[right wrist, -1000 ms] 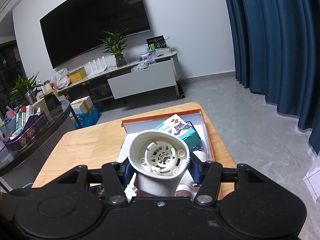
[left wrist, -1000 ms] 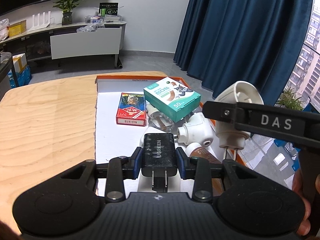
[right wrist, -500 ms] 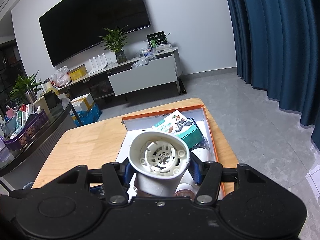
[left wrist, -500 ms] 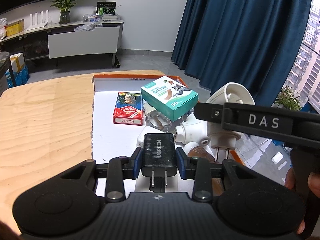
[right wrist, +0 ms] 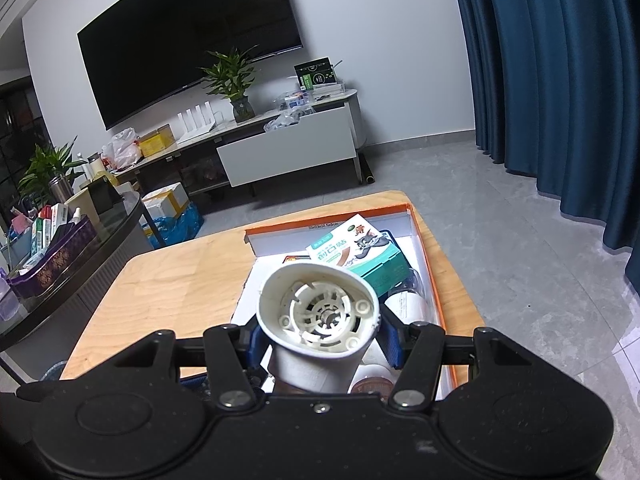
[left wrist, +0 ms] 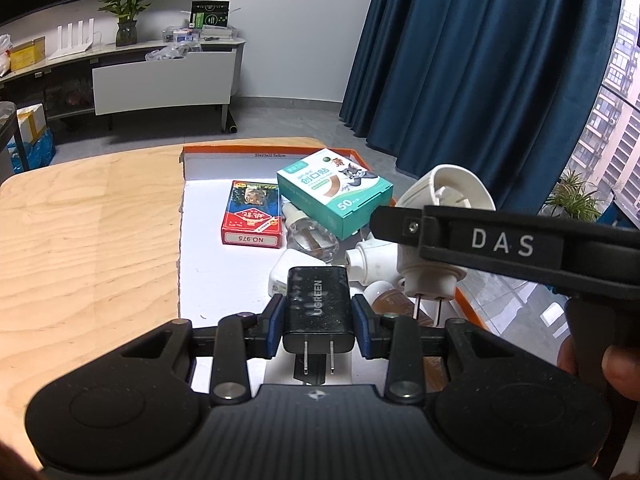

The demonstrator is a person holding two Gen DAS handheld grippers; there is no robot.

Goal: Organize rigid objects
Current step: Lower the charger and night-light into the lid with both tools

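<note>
My left gripper (left wrist: 319,326) is shut on a black UGREEN charger (left wrist: 318,306), prongs toward the camera, held over the near part of the white-lined orange box (left wrist: 216,162). My right gripper (right wrist: 320,338) is shut on a white cup-shaped plug-in device (right wrist: 318,316), seen in the left wrist view (left wrist: 432,248) with its prongs down over the box's right side. In the box lie a red card pack (left wrist: 252,218), a teal plaster box (left wrist: 334,192), a clear bottle (left wrist: 310,238), a white plug (left wrist: 368,260) and a brown-capped item (left wrist: 390,300).
The box sits on a wooden table (left wrist: 88,248) near its right edge. Blue curtains (left wrist: 480,60) hang to the right. A TV cabinet (left wrist: 160,76) stands at the far wall, and a dark glass side table (right wrist: 60,264) with clutter is to the left.
Both grippers kept their holds. The left wrist view has shifted slightly, so the box and its contents sit a little further left; the white device has come slightly nearer the box.
</note>
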